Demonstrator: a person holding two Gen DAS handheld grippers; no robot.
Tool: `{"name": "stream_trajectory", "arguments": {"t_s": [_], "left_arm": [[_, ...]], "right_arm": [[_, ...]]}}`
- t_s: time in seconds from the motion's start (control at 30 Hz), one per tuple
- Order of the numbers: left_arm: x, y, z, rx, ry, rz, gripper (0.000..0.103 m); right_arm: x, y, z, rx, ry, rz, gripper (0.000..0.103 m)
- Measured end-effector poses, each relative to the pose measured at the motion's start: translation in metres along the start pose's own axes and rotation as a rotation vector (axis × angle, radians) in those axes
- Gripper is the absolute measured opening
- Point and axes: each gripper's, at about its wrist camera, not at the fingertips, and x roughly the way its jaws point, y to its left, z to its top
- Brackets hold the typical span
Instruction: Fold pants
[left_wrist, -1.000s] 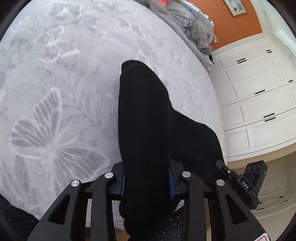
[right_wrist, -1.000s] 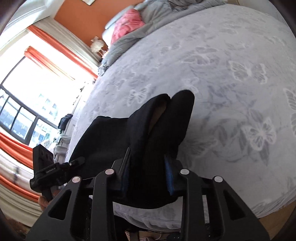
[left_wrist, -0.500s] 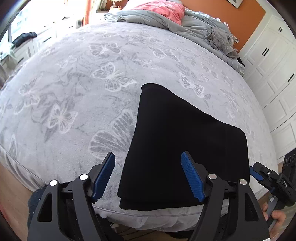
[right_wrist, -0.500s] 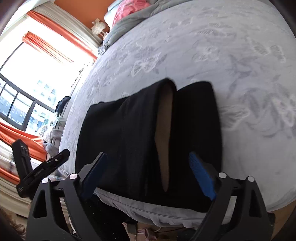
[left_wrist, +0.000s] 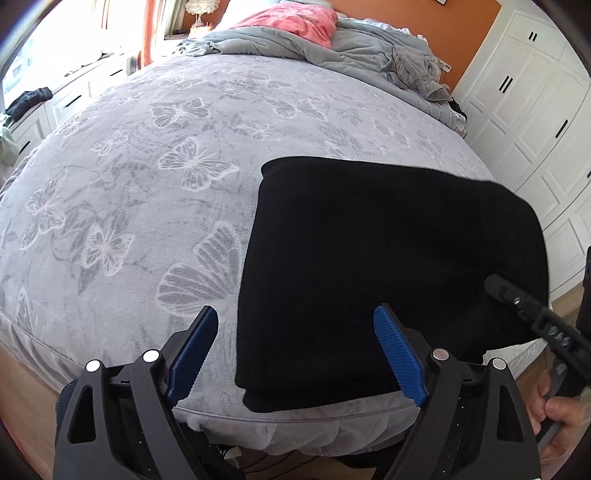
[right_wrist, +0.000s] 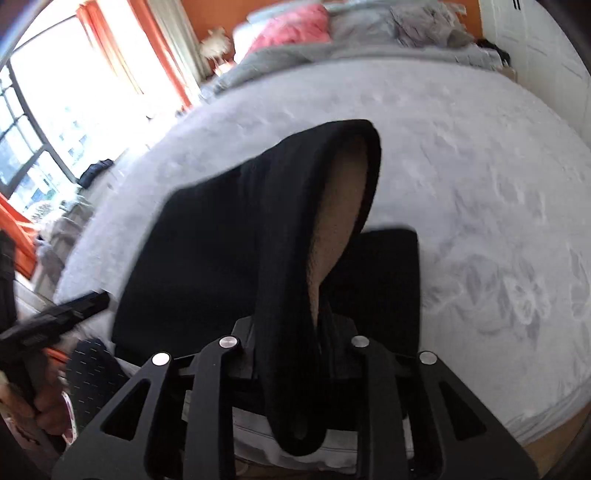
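Right gripper newly clamped onto black pants, left gripper freshly spread wide, empty

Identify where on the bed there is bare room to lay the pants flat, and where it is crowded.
Free: the butterfly-print cover, from the black pants at the near right edge across to the window side. Crowded: the far end, with the grey duvet, pink garment and grey clothes.

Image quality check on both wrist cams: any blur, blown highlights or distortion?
Left wrist: sharp; strong fisheye bends the bed edges; the window at top left is overexposed; the black pants show almost no fabric detail. Right wrist: motion blur throughout, the bed print smeared; the window is blown out to white; the pants fold and its tan lining remain readable.
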Motion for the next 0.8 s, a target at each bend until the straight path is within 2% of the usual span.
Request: {"name": "stream_trajectory", "arguments": {"t_s": [0.03, 0.07, 0.1, 0.17, 0.27, 0.3, 0.4, 0.43, 0.47, 0.5, 0.57, 0.63, 0.7, 0.8], "left_arm": [[0.006, 0.001, -0.001, -0.003, 0.014, -0.001, 0.084], [0.013, 0.002, -0.002, -0.012, 0.034, 0.001, 0.084], [0.018, 0.004, -0.002, -0.022, 0.056, 0.000, 0.084], [0.025, 0.006, -0.004, -0.031, 0.075, -0.016, 0.084], [0.030, 0.010, -0.003, -0.048, 0.078, -0.003, 0.084], [0.034, 0.012, -0.001, -0.057, 0.089, 0.003, 0.084], [0.044, 0.017, 0.000, -0.085, 0.116, 0.012, 0.084], [0.047, 0.018, 0.000, -0.090, 0.124, 0.016, 0.084], [0.050, 0.018, 0.000, -0.092, 0.130, 0.017, 0.084], [0.052, 0.018, -0.001, -0.091, 0.134, 0.018, 0.084], [0.054, 0.018, 0.000, -0.087, 0.143, 0.008, 0.086], [0.054, 0.018, 0.001, -0.077, 0.145, 0.019, 0.086], [0.053, 0.019, 0.000, -0.067, 0.137, 0.029, 0.086], [0.056, 0.021, -0.003, -0.078, 0.139, 0.030, 0.087]], "right_arm": [[0.020, -0.013, -0.009, 0.043, 0.057, -0.006, 0.027], [0.018, -0.023, -0.014, 0.108, 0.012, 0.046, 0.029], [0.014, -0.030, -0.014, 0.165, 0.008, 0.103, 0.034], [0.003, -0.037, -0.008, 0.225, 0.004, 0.131, 0.035], [-0.026, -0.024, 0.007, 0.183, -0.107, 0.093, 0.035], [-0.033, -0.019, 0.013, 0.161, -0.135, 0.111, 0.035], [-0.024, -0.001, 0.022, 0.089, -0.122, 0.178, 0.034], [-0.008, 0.001, 0.025, 0.050, -0.093, 0.140, 0.033], [0.013, -0.002, 0.031, 0.019, -0.059, 0.043, 0.022], [0.029, -0.009, 0.032, 0.013, -0.036, -0.033, 0.006], [0.025, -0.025, 0.031, 0.087, -0.060, 0.004, 0.007], [0.002, -0.025, 0.031, 0.124, -0.127, -0.012, 0.015], [-0.020, -0.017, 0.031, 0.105, -0.180, -0.018, 0.015], [-0.037, 0.002, 0.024, 0.049, -0.219, 0.031, 0.016]]}}
